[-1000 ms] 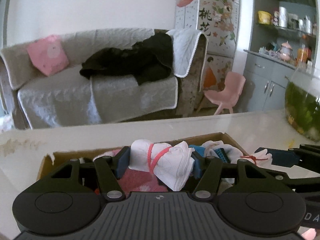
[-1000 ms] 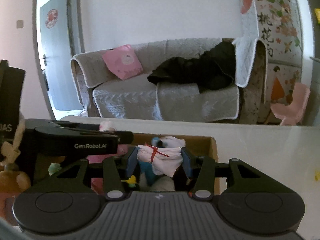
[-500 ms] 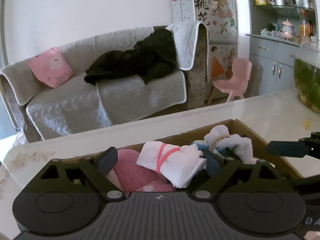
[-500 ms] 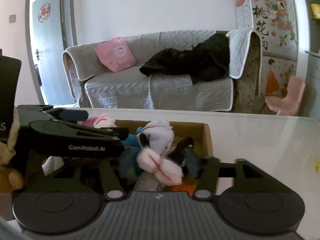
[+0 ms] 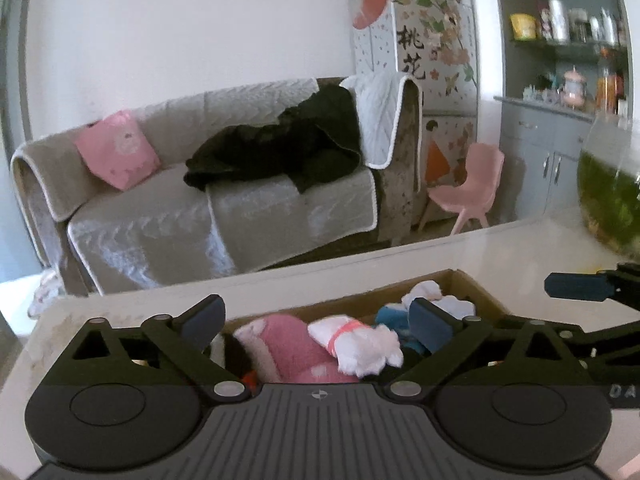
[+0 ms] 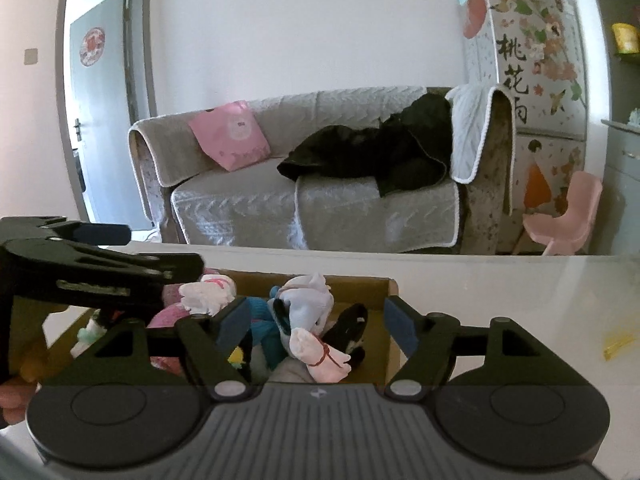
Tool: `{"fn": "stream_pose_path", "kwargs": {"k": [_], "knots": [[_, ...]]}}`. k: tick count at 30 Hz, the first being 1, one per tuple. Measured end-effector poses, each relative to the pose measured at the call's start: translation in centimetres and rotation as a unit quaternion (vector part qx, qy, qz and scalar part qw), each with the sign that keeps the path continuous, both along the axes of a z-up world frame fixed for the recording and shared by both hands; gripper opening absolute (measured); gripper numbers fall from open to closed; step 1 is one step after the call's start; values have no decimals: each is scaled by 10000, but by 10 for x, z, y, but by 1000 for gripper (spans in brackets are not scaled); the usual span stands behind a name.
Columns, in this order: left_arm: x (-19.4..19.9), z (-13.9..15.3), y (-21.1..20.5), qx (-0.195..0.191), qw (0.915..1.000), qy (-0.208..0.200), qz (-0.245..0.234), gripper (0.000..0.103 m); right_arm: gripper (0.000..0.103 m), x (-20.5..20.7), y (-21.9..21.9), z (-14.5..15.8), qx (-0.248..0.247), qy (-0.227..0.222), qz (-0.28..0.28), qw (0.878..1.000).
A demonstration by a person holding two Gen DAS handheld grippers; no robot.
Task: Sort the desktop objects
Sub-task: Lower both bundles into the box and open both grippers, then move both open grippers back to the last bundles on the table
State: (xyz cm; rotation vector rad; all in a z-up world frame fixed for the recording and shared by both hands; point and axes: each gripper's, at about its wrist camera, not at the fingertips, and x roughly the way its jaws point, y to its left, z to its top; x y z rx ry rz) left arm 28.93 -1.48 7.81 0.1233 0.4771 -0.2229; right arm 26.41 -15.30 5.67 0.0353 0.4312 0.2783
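Observation:
A cardboard box [image 5: 360, 300] on the white table holds several rolled socks. My left gripper [image 5: 316, 320] hovers over the box, its jaws opening wide. Below and apart from its pads, a white sock bundle with a pink band [image 5: 356, 340] lies on a fluffy pink sock [image 5: 288, 348]. My right gripper [image 6: 316, 320] is over the box [image 6: 360, 286] too, jaws opening. A pale pink bundle tied with a red band [image 6: 320, 354] lies loose beneath it beside white, blue and black socks. The left gripper [image 6: 148, 250] shows at the left of the right wrist view.
A round glass bowl of green water [image 5: 608, 192] stands on the table at the right. A yellow scrap [image 6: 618, 344] lies on the tabletop [image 6: 500, 288] right of the box. A hand [image 6: 12, 400] holds the left tool. A sofa stands beyond the table's far edge.
Both grippers held a sock bundle over the box and have let go; the bundles now lie in the box. Both jaws stand wider. The left gripper has lifted and drawn back.

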Motion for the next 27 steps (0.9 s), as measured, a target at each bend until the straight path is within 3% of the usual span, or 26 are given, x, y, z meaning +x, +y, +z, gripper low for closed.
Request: {"fn": "stream_pose_path", "kwargs": {"k": [8, 11, 15, 20, 27], "knots": [[-66, 1, 30, -316, 9981, 520, -120, 103, 81, -62, 1, -5, -74, 29, 448, 9990], [-83, -7, 37, -677, 9923, 951, -416, 103, 84, -94, 5, -20, -80, 141, 572, 9982], [-94, -23, 25, -779, 9849, 1354, -747, 103, 84, -117, 26, -40, -286, 321, 880, 9952], [-95, -45, -3, -497, 9807, 1650, -922, 103, 75, -111, 50, -58, -501, 471, 1406, 9877], [-87, -68, -23, -419, 9769, 1880, -930, 103, 67, -92, 63, -72, -651, 636, 1528, 9841]]}}
